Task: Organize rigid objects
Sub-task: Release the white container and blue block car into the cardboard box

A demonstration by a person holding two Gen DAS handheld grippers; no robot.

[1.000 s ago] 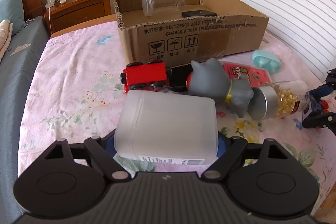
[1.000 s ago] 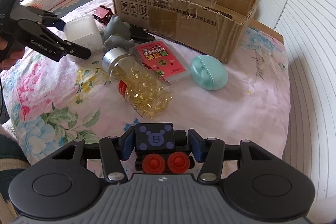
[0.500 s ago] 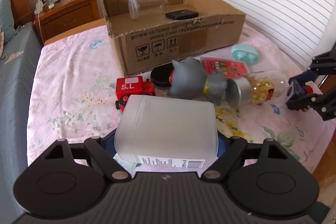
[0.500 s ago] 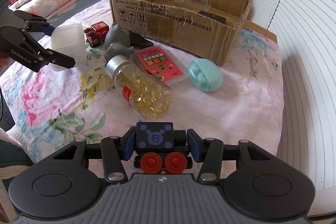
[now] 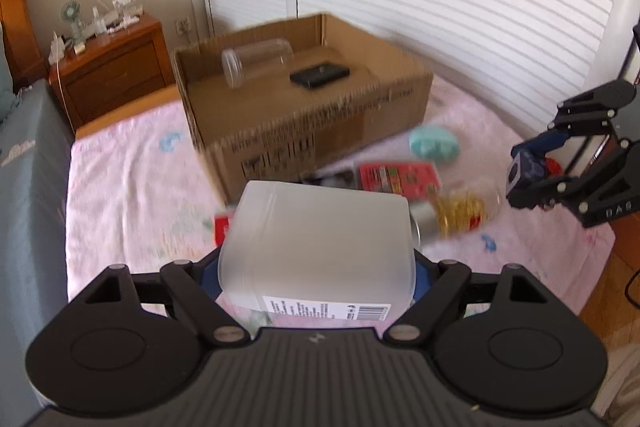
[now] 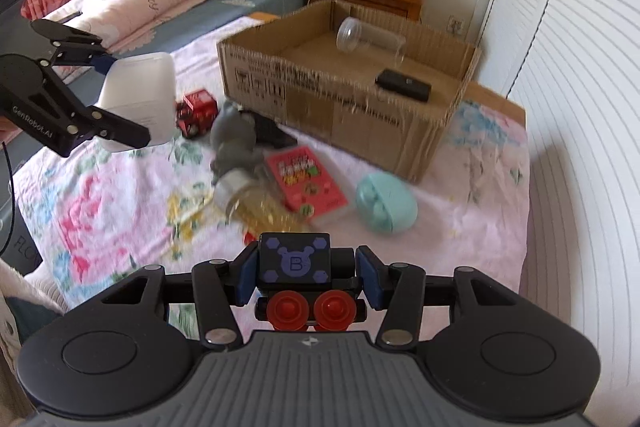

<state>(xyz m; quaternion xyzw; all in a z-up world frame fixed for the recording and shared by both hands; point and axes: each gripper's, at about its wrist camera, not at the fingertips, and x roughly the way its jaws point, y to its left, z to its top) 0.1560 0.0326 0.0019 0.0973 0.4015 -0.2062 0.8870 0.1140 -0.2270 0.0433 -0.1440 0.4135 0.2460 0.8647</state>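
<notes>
I have lifted both loads clear of the bed: my left claw (image 5: 316, 267) clamps the frosted white plastic tub (image 5: 320, 247), my right claw (image 6: 306, 277) pinches the small dark-blue toy car (image 6: 296, 263), both now facing the open brown cardboard box (image 6: 348, 87).

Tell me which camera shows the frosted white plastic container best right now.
The right wrist view: the frosted white plastic container appears whole, side-on, clamped in the left gripper above the bed. The left wrist view shows it close up, filling the foreground, blurred, with only its barcode label clear.
</notes>
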